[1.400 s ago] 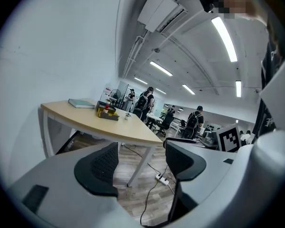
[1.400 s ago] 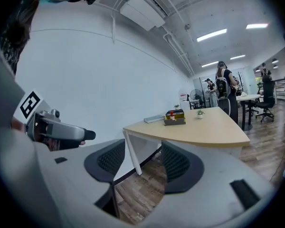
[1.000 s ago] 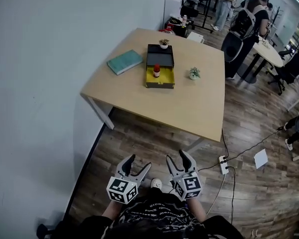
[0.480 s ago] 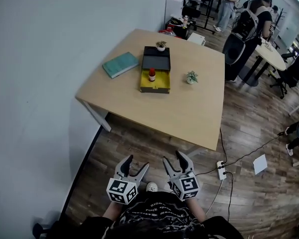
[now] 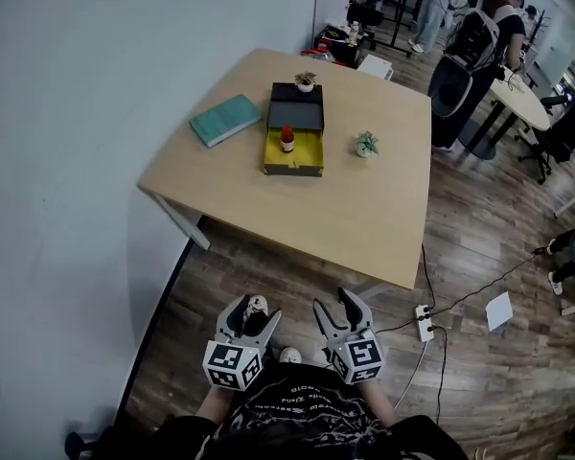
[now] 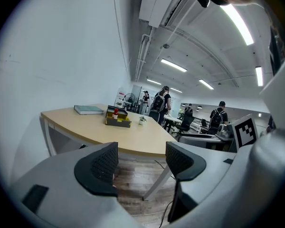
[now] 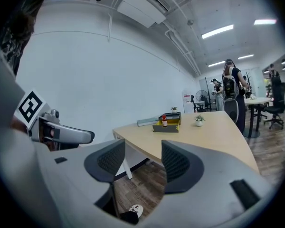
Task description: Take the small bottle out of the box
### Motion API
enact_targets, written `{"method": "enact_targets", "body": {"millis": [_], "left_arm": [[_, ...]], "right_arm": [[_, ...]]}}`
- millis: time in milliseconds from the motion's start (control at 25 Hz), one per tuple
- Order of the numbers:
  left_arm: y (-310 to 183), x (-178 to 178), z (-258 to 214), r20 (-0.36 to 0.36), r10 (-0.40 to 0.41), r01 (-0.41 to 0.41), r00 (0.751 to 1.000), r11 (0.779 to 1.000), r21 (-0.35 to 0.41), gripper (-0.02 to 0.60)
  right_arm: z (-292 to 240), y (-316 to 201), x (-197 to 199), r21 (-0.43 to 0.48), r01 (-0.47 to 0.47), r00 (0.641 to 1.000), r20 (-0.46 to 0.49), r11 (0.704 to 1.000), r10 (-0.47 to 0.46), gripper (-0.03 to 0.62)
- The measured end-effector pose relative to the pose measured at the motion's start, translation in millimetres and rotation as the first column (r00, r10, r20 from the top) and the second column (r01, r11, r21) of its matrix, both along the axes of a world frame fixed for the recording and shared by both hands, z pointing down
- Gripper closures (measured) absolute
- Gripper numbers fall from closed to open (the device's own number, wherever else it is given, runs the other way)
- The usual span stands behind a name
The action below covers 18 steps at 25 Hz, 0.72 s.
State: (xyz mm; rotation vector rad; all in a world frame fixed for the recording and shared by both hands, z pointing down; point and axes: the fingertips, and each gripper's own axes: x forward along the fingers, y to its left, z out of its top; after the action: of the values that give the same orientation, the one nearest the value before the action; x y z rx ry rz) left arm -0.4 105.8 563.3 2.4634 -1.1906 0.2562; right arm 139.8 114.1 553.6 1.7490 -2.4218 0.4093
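Left gripper (image 5: pixel 254 311) and right gripper (image 5: pixel 333 301) gape empty, far from the table (image 5: pixel 383 209). The small bottle (image 5: pixel 287 139) in the yellow box (image 5: pixel 292 169) looks light, rigid, perhaps slick; best pinched around its body.

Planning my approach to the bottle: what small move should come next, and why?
Probably step toward the light wooden table first. The small red-capped bottle stands upright in the open yellow box on it, while the left gripper and right gripper hang over the floor short of the near edge, both open and empty, so neither looks able to reach it.
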Motion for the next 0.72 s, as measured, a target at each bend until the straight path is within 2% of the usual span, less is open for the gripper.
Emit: {"method": "enact_targets", "body": {"millis": [280, 400, 720], "left_arm": [[-36, 6, 6, 0.012, 0.014, -0.014, 1.0, 1.0, 0.004, 0.261], [-59, 8, 6, 0.03, 0.021, -0.021, 0.999, 1.0, 0.013, 0.261], [-134, 12, 12, 0.016, 0.084, -0.084, 0.996, 0.996, -0.004, 0.261]], "right_arm": [[5, -22, 13, -0.009, -0.052, 0.998, -0.017, 0.999, 0.052, 0.344], [4, -43, 17, -0.005, -0.073, 0.997, -0.021, 0.997, 0.073, 0.344], [11, -112, 19, -0.025, -0.118, 0.993, -0.025, 0.993, 0.117, 0.344]]}}
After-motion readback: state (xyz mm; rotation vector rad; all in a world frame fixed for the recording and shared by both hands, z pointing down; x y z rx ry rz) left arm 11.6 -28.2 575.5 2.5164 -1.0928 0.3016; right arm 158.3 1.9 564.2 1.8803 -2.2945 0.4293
